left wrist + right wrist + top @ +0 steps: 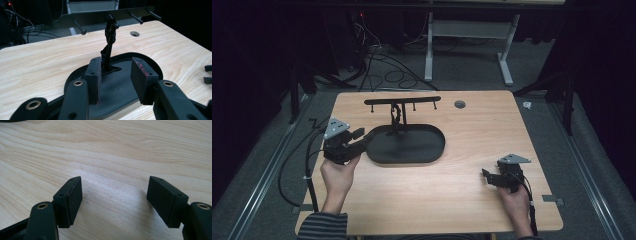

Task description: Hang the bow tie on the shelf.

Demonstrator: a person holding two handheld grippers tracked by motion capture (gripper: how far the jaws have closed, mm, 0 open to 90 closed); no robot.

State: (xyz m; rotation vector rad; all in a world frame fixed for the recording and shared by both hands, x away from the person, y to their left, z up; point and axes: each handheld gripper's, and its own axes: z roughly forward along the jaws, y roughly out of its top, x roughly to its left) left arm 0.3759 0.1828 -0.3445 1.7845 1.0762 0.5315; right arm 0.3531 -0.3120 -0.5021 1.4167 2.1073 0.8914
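The black stand (404, 131) sits left of the bench (472, 150) centre, toward the far edge. The left tool (116, 78) is open, apparently straddling the tray rim without gripping; closing off-centre could tip the post (109, 47). The right tool (113, 201) rests open near the right front corner.

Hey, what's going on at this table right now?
A person holds tongs in each hand over a wooden table. The left tongs stand open at the rim of a black oval tray stand with an upright post and peg bar. The right tongs rest open above bare wood, apart from it.
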